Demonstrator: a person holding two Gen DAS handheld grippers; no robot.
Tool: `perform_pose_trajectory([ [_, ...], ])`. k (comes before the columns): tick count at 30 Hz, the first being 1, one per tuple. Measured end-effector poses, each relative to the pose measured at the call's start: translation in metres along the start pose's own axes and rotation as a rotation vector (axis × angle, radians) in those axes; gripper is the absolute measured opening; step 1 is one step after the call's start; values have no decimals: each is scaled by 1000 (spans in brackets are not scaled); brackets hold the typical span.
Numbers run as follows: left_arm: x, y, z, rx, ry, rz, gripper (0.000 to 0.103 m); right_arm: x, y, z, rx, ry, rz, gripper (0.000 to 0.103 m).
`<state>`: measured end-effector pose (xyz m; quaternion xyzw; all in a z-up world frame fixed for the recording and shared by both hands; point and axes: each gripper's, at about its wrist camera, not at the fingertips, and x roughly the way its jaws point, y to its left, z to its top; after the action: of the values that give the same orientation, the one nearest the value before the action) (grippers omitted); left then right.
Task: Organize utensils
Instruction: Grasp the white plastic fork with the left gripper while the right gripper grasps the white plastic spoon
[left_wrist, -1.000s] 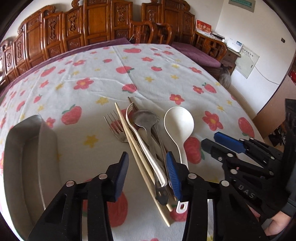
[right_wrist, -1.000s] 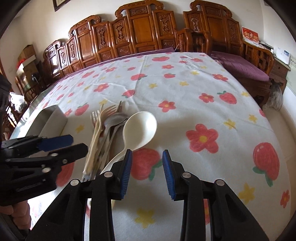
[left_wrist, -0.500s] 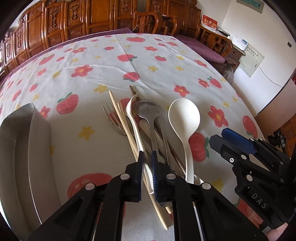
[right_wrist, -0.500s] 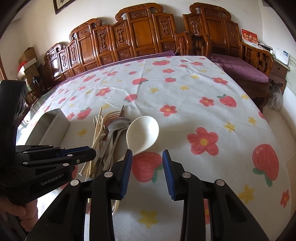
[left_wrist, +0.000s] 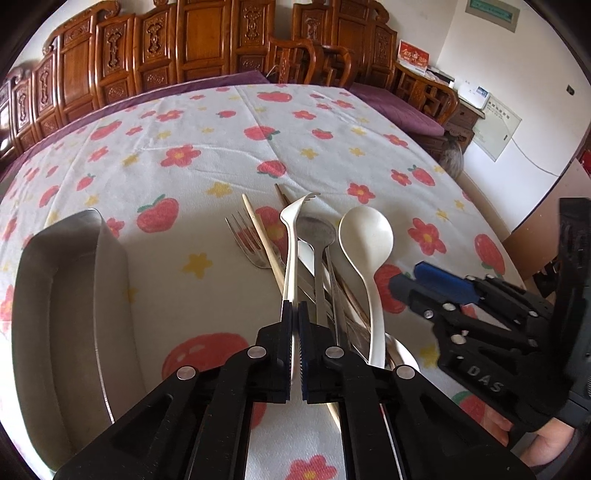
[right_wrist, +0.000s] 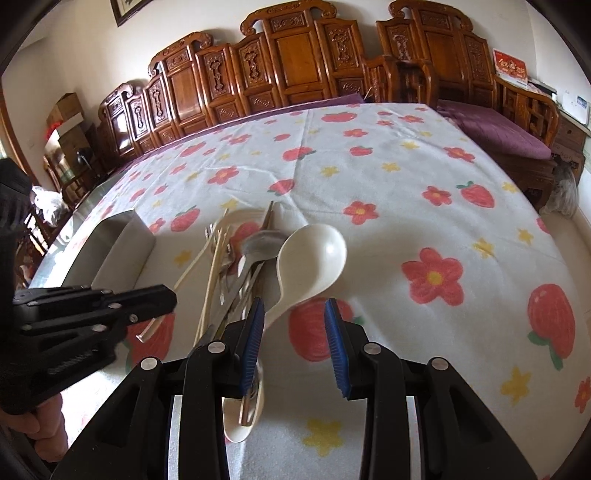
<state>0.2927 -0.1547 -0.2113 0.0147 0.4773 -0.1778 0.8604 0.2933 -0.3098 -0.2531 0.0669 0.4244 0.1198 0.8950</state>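
Left gripper (left_wrist: 294, 317) is clamped on the white fork's (left_wrist: 290, 254) handle, its length running straight ahead from the fingers, metal tray (left_wrist: 55, 295) just off to that claw's left, while the right gripper (right_wrist: 293, 332) hangs half-open and empty beside the white spoon (right_wrist: 310, 258).

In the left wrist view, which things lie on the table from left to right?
Metal tray → metal fork → white plastic fork → metal spoon → white spoon → right tongs.
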Motion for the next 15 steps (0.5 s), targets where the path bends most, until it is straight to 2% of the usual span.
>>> perform_pose_trajectory([
  [13, -48, 25, -9, 0, -106, -45, 2, 27, 7, -3, 62, 105, 58, 36],
  [15, -57, 27, -9, 12, -126, -49, 2, 29, 7, -2, 76, 109, 69, 32],
])
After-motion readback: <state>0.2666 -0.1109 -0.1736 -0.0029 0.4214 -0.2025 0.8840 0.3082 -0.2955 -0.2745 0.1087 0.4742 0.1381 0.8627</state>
